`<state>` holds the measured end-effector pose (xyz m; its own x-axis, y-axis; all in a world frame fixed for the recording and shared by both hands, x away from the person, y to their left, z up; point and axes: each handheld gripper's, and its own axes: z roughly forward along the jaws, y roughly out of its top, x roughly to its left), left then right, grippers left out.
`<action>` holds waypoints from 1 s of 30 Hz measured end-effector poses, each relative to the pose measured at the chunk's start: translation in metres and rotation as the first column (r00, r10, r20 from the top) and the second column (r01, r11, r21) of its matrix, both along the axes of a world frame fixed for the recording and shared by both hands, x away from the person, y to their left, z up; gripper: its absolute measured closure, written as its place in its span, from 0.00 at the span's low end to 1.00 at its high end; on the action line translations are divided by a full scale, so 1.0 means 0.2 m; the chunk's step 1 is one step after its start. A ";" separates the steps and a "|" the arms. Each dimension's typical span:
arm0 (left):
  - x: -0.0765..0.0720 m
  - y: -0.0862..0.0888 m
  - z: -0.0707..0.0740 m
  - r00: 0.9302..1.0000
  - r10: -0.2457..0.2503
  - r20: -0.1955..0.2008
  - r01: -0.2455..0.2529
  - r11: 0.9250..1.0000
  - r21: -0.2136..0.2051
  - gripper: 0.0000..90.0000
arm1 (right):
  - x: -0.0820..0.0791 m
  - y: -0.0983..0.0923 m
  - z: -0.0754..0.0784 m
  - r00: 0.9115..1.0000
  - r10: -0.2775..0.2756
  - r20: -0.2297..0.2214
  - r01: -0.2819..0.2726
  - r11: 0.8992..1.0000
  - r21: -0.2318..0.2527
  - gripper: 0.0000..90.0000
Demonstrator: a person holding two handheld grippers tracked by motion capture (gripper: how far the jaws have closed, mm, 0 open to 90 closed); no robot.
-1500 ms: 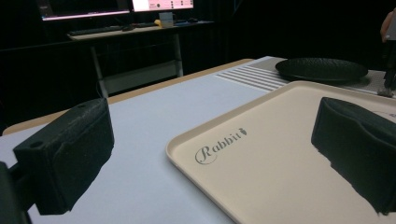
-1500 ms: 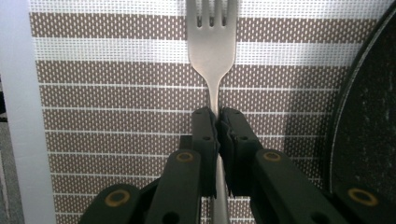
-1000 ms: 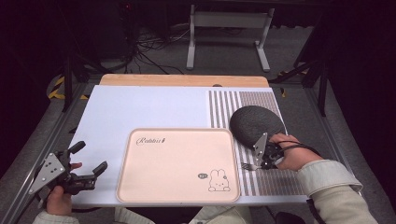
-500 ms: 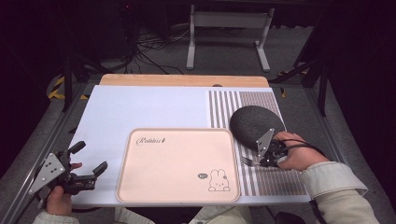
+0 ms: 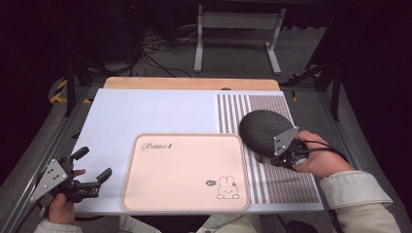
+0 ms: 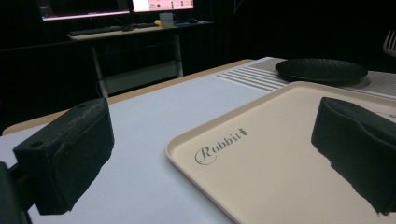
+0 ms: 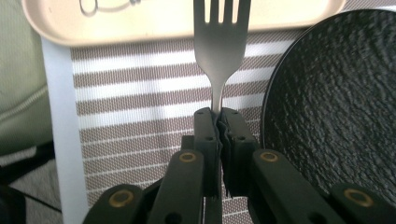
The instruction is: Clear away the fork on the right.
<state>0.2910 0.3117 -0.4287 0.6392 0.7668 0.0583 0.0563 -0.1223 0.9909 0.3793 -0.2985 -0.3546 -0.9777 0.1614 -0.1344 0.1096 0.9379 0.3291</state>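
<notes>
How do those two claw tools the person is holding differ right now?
The right gripper has its jaws shut on a fork beside the dark plate; the left gripper stands open, holding nothing, left of the tray. Both have black jaws and a grey plate on top.

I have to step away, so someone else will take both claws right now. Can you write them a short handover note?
Right claw: shut on the fork by its handle, tines pointing toward the pink tray, above the striped placemat.
Left claw: open, holding nothing, at the table's left front corner.
Black plate: on the placemat, right of the tray.
Done: fork picked up.
Left: fork not yet set down; probably goes on the tray or beside the plate.
</notes>
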 end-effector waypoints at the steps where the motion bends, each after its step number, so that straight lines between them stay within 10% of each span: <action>1: 0.00 0.00 0.00 1.000 0.000 0.000 0.000 1.000 -0.001 0.00 | -0.01 0.00 0.01 1.000 -0.015 0.004 0.015 1.000 0.016 0.96; 16: 0.00 0.00 0.00 1.000 0.001 -0.001 -0.001 1.000 -0.007 0.00 | -0.05 0.06 0.13 0.996 -0.081 0.048 0.071 0.981 0.178 0.96; 30: 0.00 0.00 0.00 1.000 0.002 -0.002 -0.002 1.000 -0.003 0.00 | -0.05 0.16 0.16 0.968 -0.249 -0.002 0.234 0.906 0.352 0.96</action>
<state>0.2910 0.3118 -0.4287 0.6381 0.7680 0.0551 0.0583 -0.1196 0.9911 0.3684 -0.2659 -0.3219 -0.8975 0.4358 -0.0673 0.2971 0.7103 0.6381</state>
